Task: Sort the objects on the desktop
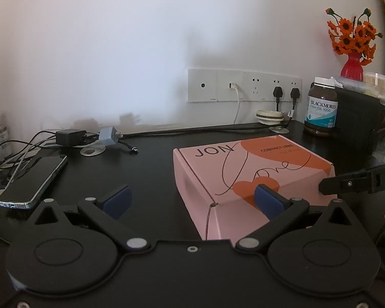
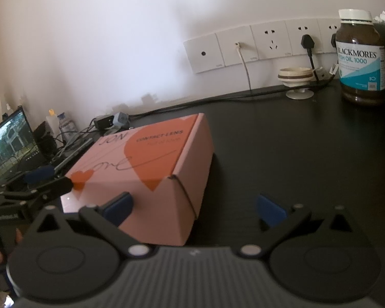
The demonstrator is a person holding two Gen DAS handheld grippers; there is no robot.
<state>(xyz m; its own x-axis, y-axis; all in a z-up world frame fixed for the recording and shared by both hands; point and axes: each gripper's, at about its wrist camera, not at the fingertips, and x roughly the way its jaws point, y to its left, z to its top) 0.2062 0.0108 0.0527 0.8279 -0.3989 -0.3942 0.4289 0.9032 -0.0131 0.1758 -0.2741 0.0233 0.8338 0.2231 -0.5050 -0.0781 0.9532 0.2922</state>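
A pink and orange cardboard box (image 1: 254, 172) printed "CONTACT LENS" lies flat on the black desk (image 1: 146, 169). My left gripper (image 1: 192, 200) is open, low at the box's near left corner, and that corner sits between its blue pads. Its right pad (image 1: 268, 201) shows in front of the box's near edge. In the right wrist view the same box (image 2: 146, 164) lies ahead on the left. My right gripper (image 2: 194, 208) is open around the near right corner, with its left pad (image 2: 119, 206) against the box's front face. Neither gripper is closed on anything.
A phone (image 1: 33, 179) and tangled chargers (image 1: 71, 137) lie at the left. A fish oil bottle (image 2: 360, 59), a small round holder (image 2: 296, 75) and plugged wall sockets (image 1: 243, 86) line the back. A red vase of orange flowers (image 1: 351, 66) stands on a black box (image 1: 359, 118). A laptop screen (image 2: 10, 148) is far left.
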